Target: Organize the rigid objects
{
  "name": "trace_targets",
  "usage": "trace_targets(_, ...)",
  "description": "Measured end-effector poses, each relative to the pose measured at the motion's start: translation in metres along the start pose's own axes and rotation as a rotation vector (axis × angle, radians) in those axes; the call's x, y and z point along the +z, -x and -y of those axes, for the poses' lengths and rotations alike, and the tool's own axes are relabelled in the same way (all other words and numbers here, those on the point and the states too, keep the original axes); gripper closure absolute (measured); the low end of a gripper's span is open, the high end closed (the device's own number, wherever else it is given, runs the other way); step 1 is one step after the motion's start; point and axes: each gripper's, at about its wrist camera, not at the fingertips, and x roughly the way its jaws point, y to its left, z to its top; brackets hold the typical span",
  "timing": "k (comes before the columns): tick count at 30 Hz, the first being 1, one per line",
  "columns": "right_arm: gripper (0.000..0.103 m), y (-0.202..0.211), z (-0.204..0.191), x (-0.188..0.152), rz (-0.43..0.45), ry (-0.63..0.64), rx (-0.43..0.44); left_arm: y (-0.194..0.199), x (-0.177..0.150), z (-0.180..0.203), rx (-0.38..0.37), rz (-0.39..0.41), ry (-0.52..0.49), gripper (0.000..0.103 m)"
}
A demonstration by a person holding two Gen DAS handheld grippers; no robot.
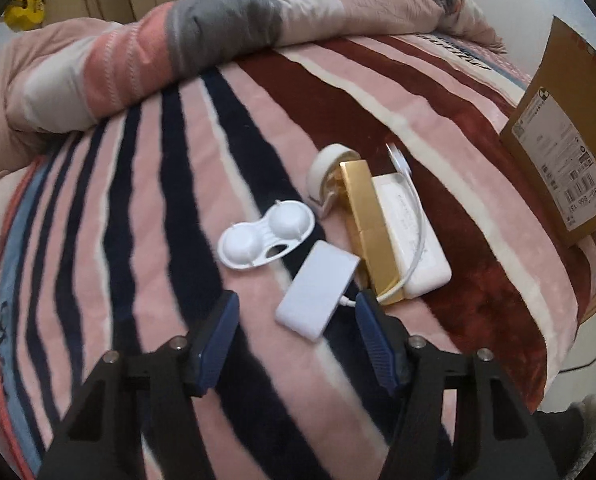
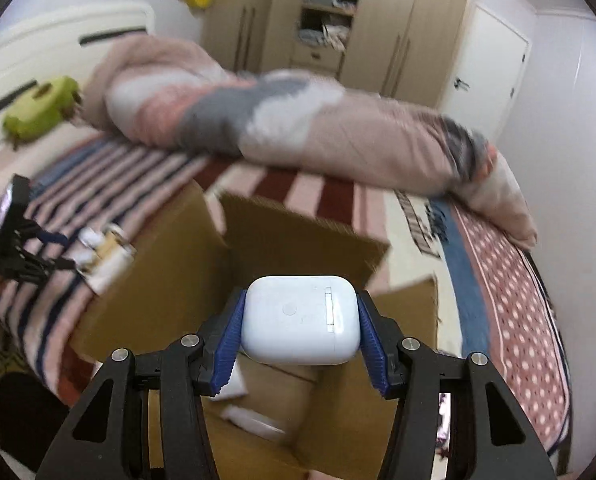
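Note:
In the left wrist view my left gripper (image 1: 296,312) is open and empty, hovering just short of a small white flat box (image 1: 315,290) on the striped blanket. Beyond it lie a white contact lens case (image 1: 266,236), a gold bar-shaped box (image 1: 371,232), a white power bank (image 1: 411,232) with a white cable, and a round beige item (image 1: 329,168). In the right wrist view my right gripper (image 2: 299,320) is shut on a white earbud case (image 2: 299,320), held above the open cardboard box (image 2: 298,236). White items (image 2: 254,420) lie inside the box.
The cardboard box's flap with a shipping label (image 1: 561,156) stands at the right of the left wrist view. A rolled quilt (image 2: 298,124) lies across the bed behind. A green plush toy (image 2: 38,112) sits far left. Wardrobes stand at the back.

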Motion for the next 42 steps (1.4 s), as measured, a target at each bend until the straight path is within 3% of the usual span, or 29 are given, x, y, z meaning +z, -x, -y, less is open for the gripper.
trace_targets(5,0.054,-0.012,0.012,-0.008,-0.019,-0.016,0.016,-0.003,0.005,-0.007,-0.087,0.007,0.03,0.049)
trace_targets(8,0.054,-0.008,0.009,-0.009,-0.009,-0.002,0.012,-0.005,0.003,-0.001,-0.161,-0.021,0.007,0.05)
trace_targets(10,0.054,-0.006,0.01,-0.007,0.001,0.0,0.009,-0.009,0.0,0.007,-0.166,-0.029,-0.019,0.051)
trace_targets(13,0.053,0.0,0.006,-0.004,0.025,-0.002,0.024,-0.009,0.0,0.007,-0.196,-0.009,0.009,0.068)
trace_targets(25,0.053,0.036,-0.065,0.02,0.162,0.102,0.193,0.016,0.0,-0.004,-0.176,0.063,0.058,0.078)
trace_targets(29,0.053,0.042,-0.093,0.026,0.182,0.165,0.227,0.015,-0.006,-0.002,-0.15,0.022,0.044,0.078)
trace_targets(31,0.053,0.042,-0.097,0.025,0.183,0.17,0.234,0.011,-0.01,0.001,-0.13,0.015,0.035,0.075)
trace_targets(33,0.053,0.04,-0.096,0.025,0.179,0.161,0.235,0.008,-0.012,0.003,-0.131,0.016,0.034,0.064)
trace_targets(36,0.053,0.035,-0.091,0.023,0.167,0.14,0.23,0.001,-0.009,0.005,-0.143,0.018,0.048,0.065)
trace_targets(38,0.053,0.032,-0.088,0.023,0.158,0.132,0.226,-0.004,-0.007,0.004,-0.148,0.017,0.071,0.075)
trace_targets(42,0.053,0.031,-0.085,0.023,0.155,0.129,0.226,-0.007,-0.006,0.002,-0.158,0.025,0.088,0.076)
